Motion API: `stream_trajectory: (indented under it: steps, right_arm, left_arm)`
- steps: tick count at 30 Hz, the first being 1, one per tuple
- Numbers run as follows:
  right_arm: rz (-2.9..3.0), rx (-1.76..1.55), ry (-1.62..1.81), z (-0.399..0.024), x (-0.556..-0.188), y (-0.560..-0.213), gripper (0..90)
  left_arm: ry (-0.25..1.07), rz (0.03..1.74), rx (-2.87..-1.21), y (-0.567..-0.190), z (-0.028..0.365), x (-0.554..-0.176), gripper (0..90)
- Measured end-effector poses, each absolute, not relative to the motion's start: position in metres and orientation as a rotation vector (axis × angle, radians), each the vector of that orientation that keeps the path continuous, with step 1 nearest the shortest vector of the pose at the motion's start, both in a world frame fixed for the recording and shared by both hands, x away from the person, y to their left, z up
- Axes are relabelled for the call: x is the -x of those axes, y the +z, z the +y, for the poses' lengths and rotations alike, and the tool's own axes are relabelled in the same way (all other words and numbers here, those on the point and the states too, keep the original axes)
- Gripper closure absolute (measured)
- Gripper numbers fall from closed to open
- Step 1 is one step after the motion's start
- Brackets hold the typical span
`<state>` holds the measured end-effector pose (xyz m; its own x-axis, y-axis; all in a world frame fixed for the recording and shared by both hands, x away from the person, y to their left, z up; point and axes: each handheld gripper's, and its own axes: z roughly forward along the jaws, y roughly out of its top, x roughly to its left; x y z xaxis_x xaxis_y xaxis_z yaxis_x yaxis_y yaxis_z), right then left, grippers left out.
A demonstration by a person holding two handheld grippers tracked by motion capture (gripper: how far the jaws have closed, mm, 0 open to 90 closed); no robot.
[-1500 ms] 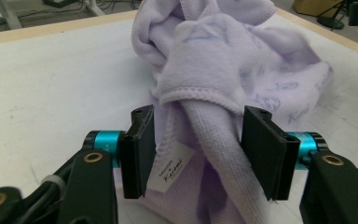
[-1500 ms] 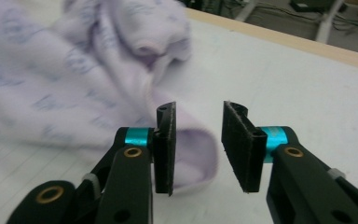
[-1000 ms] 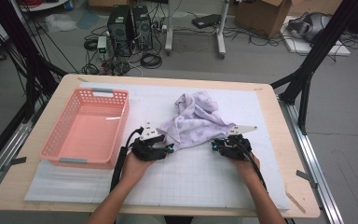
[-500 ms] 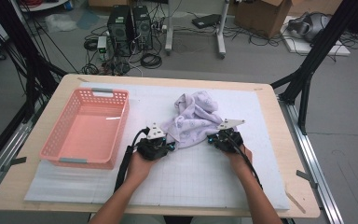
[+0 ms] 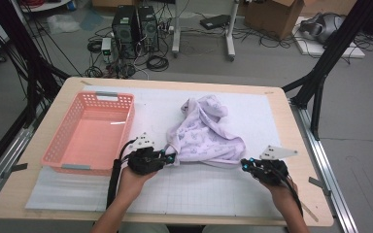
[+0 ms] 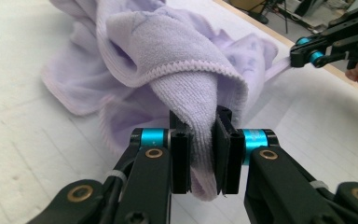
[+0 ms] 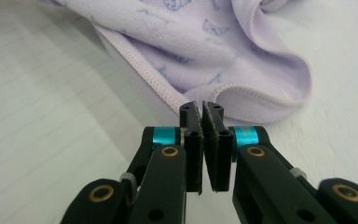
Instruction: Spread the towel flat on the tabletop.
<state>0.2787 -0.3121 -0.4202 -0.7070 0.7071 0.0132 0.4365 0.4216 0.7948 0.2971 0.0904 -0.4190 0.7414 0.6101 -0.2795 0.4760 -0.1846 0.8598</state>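
The lilac towel (image 5: pixel 205 135) lay crumpled on the white mat (image 5: pixel 184 189), right of the pink basket (image 5: pixel 88 138). The left gripper (image 6: pixel 200 154) pinched a towel fold; its jaws had just been closing. The right gripper (image 7: pixel 201 144), near the towel's right corner, had just pressed its jaws together; whether they caught the hem I could not tell.

lilac towel (image 5: pixel 205 138), two tools, pink basket (image 5: pixel 91 133)

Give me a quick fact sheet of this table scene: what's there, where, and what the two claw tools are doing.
cloth: lilac towel, crumpled mid-table
left gripper: shut on a towel fold
right gripper: shut, jaws together; towel hem seems caught at the tips
basket: pink, left of towel, nothing inside
surface: white mat on wooden table
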Motion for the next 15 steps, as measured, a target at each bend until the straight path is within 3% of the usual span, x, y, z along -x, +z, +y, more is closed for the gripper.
stream_trajectory:
  steps: [7,12,14,15]
  right_arm:
    - [2.361,-1.001,1.119,-0.344,-0.232,-0.422,87.4]
    - [2.357,-1.031,1.052,-0.361,-0.216,-0.426,87.3]
    - [2.340,-1.044,1.077,-0.364,-0.215,-0.424,83.1]
    - [2.327,-1.053,1.115,-0.365,-0.217,-0.423,75.1]
  left_arm:
    - [0.139,0.881,-1.796,-0.422,0.091,-0.278,77.3]
    - [0.235,0.973,-1.789,-0.427,0.094,-0.277,77.0]
    - [0.273,1.025,-1.778,-0.426,0.093,-0.283,69.4]
    - [0.256,1.034,-1.761,-0.425,0.094,-0.284,62.3]
